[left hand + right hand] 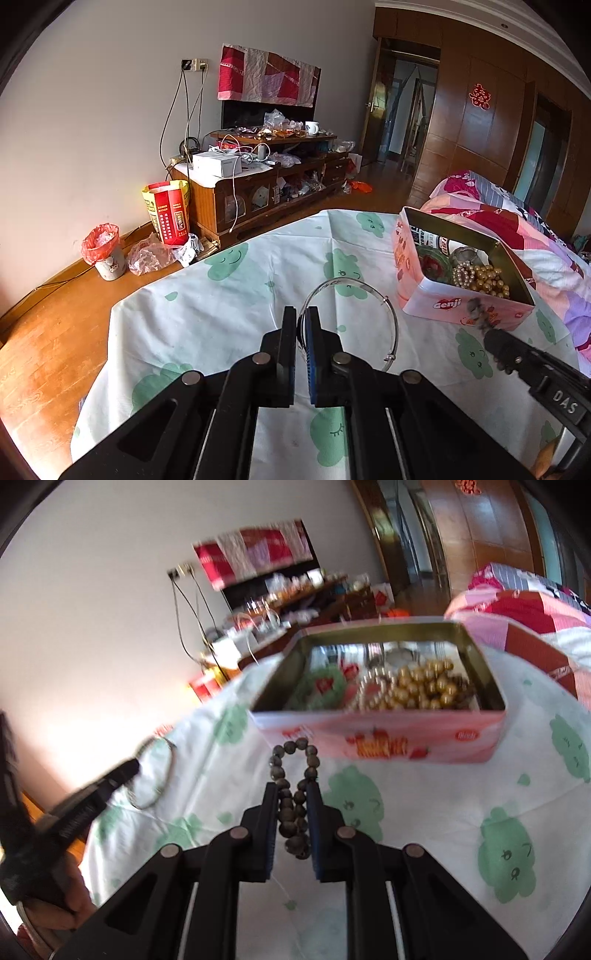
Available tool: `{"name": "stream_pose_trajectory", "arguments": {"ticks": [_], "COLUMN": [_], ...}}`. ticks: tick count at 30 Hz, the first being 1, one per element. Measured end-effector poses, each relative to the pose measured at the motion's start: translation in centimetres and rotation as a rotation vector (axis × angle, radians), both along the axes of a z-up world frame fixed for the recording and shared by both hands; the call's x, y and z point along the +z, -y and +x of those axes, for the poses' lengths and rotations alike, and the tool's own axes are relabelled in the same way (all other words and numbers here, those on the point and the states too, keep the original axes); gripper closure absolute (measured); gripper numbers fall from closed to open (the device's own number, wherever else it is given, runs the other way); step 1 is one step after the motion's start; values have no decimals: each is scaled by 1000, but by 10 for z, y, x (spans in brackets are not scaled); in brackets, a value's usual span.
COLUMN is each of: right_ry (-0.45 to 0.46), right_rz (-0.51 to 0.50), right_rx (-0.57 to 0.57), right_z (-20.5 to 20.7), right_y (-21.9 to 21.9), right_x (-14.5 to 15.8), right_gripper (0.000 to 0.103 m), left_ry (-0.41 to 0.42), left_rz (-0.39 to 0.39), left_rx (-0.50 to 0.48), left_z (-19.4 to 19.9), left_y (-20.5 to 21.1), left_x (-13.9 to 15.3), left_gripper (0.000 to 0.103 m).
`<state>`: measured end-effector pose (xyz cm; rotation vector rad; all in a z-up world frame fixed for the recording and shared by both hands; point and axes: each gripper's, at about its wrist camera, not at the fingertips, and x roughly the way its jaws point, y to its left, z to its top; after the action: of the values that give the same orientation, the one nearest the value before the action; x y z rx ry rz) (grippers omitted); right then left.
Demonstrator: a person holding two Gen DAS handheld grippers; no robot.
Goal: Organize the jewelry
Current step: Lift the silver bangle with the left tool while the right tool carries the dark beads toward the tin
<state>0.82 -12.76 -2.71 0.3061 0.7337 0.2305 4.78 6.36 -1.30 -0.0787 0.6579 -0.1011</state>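
My left gripper (301, 314) is shut on a thin silver bangle (384, 299) and holds it above the cloth-covered table (221, 302). My right gripper (291, 788) is shut on a dark grey bead bracelet (291, 753) just in front of the pink tin box (376, 734). The open tin (436, 302) holds gold beads (424, 686), pearl beads (463, 275) and a green bracelet (317, 690). The right gripper also shows in the left wrist view (484, 325), close to the tin's near wall. The bangle also shows blurred in the right wrist view (162, 771).
A white cloth with green cloud faces covers the table. A quilt-covered bed (517, 221) lies right of the tin. On the floor at far left stand a red-lined bin (105, 251), a red and yellow box (168, 210) and a cluttered wooden cabinet (266, 184).
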Motion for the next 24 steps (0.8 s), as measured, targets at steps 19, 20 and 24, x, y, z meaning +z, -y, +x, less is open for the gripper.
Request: {"name": "stream_pose_trajectory", "arguments": {"ticks": [19,20,24], "right_ry": [125,124,133], "right_rz": [24,21,4], "right_rx": [-157,-163,-183], "right_z": [-20,-21,-23], "right_y": [30,31,33], "right_x": [21,22,24], "right_gripper": [85,85,85], "left_ry": [25,28,35], "left_rz": [-39,-36,-39], "left_rx": [-49,-52,-66], "left_z": [-11,-12,-15], "left_y": [16,17,21], "left_x": [4,5,6], "left_gripper": [99,99,99]}}
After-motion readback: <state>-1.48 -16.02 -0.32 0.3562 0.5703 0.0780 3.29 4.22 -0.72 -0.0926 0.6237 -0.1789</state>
